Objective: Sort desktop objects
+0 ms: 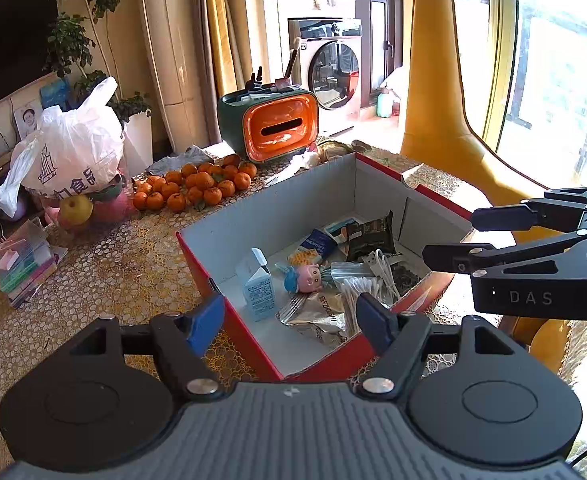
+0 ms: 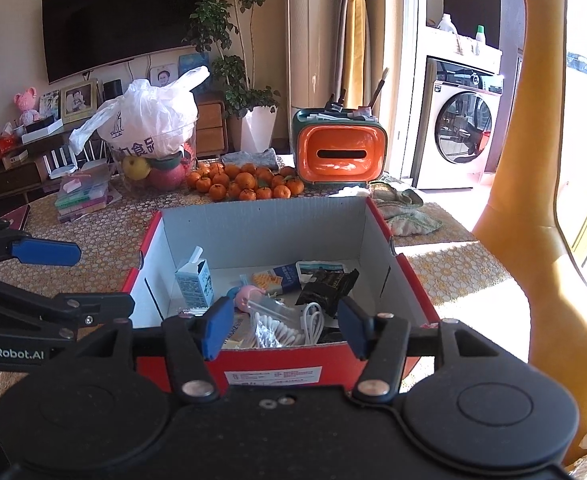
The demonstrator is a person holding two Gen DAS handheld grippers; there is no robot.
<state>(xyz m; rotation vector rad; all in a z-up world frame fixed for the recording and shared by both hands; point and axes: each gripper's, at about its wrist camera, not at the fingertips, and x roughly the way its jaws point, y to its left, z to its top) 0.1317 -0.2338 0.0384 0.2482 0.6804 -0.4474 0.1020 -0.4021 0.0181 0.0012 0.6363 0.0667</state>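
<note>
This is a home, a living room. A television (image 2: 121, 20) hangs on the wall at 10 o'clock, a washing machine (image 2: 463, 124) stands at 2 o'clock, and mandarins (image 2: 245, 184) and a tissue box (image 2: 341, 152) lie on the desk (image 2: 93, 248).

Left gripper (image 1: 289, 322) hangs wide open over the near corner of the red box (image 1: 249, 344), nothing in it. Box is full of stuff: small carton (image 1: 258, 288), pink doll (image 1: 305, 278), foil packet (image 1: 317, 312), white cable (image 1: 381, 268). Right gripper (image 1: 459, 236) pokes in from the right, also open. Oranges (image 1: 197, 186) piled behind the box.
</note>
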